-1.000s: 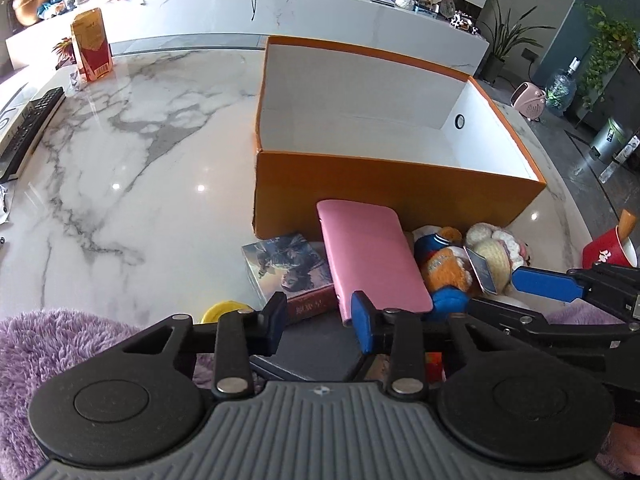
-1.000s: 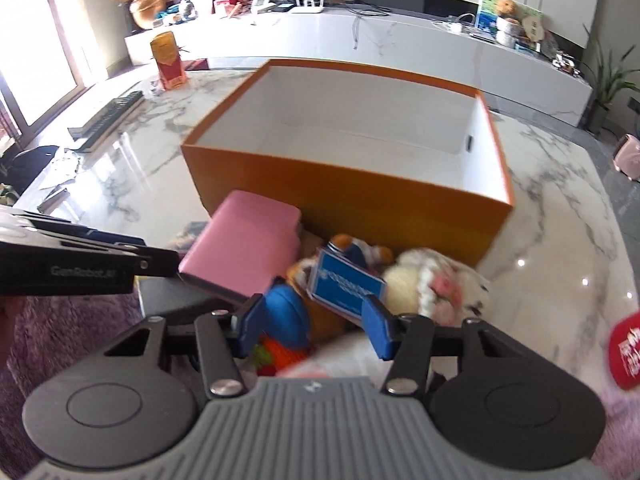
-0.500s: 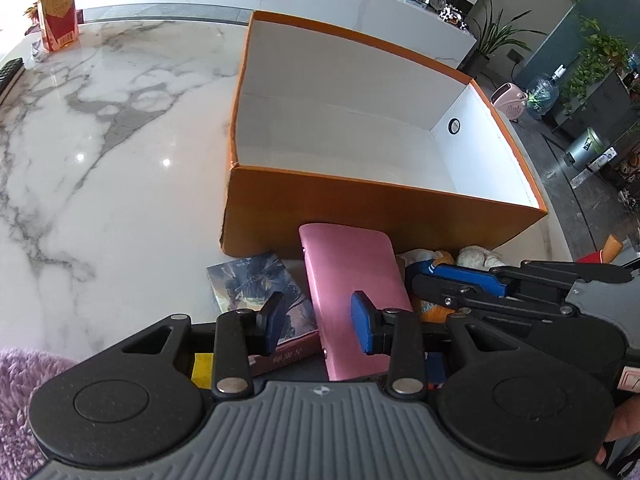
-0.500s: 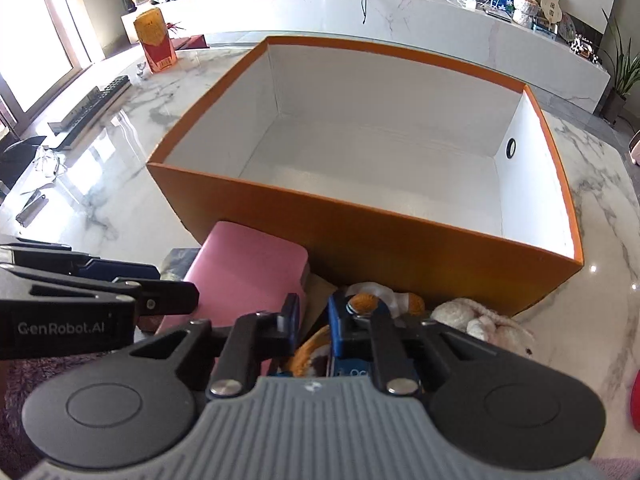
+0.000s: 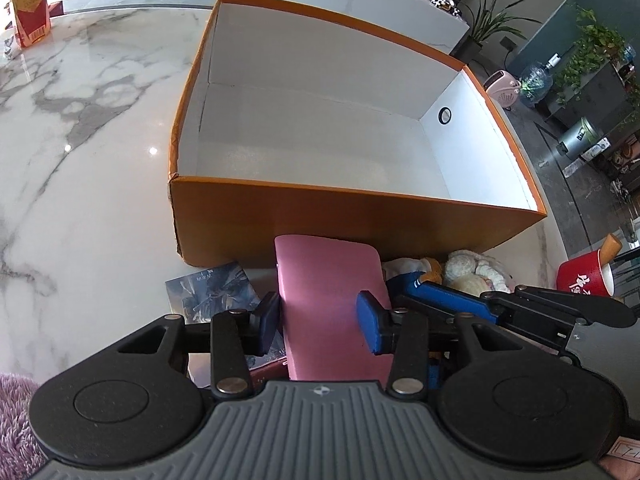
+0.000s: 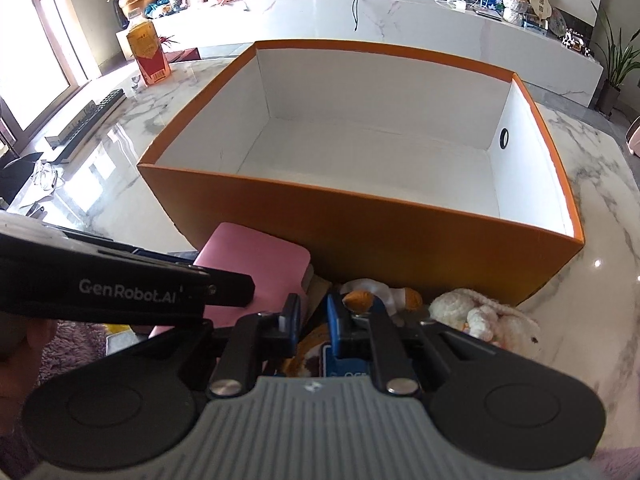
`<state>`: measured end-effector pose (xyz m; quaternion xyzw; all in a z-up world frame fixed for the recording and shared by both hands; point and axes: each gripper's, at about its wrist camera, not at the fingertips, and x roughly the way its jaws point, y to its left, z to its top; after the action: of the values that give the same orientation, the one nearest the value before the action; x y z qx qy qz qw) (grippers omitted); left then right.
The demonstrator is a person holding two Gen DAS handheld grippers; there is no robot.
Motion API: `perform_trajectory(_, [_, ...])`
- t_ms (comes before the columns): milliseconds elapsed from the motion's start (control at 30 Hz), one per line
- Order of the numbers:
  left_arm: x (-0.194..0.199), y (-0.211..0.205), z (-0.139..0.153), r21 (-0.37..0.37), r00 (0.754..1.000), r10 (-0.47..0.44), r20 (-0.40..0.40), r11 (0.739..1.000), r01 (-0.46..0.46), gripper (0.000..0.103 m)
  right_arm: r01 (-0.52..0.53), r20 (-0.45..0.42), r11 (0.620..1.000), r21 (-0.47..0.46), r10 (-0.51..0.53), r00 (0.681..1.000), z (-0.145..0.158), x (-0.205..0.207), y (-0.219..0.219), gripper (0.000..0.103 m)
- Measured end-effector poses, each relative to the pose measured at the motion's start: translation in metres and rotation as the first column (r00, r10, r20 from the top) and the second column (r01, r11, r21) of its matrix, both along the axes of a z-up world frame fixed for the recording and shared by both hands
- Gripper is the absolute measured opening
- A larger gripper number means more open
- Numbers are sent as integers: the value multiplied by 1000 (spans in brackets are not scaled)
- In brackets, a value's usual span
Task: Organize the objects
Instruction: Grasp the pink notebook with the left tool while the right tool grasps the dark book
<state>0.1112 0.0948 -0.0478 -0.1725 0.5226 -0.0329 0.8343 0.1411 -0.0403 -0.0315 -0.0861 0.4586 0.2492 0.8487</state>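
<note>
The orange box (image 5: 360, 216) filled the middle of both frames on the marble table (image 5: 80, 184), its white inside bare. Below it, at lower centre, lay the pink case (image 5: 328, 280); the left gripper (image 5: 320, 322) had just been opening its jaws, which stood on either side of the case. In the right wrist view the right gripper (image 6: 314, 322) had its jaws pressed nearly together over the plush toys (image 6: 380, 296); whether they pinched anything I could not tell.

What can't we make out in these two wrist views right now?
- Right wrist view: what the right hand-held gripper is pinching; its own fingers cover the orange plush toy.
- Left wrist view: near end of the pink case, behind the left hand-held gripper.
- Both views: print on the card box, too small.
</note>
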Motion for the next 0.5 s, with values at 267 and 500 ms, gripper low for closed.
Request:
perform_trajectory(267, [-5, -2, 22, 13, 999, 21, 48, 1000, -22, 26, 36, -12, 999, 39, -35, 999, 4, 0, -11, 15])
perform_trajectory(500, [-2, -8, 28, -15, 997, 51, 54, 999, -51, 23, 38, -14, 997, 62, -37, 999, 3, 1, -19, 15])
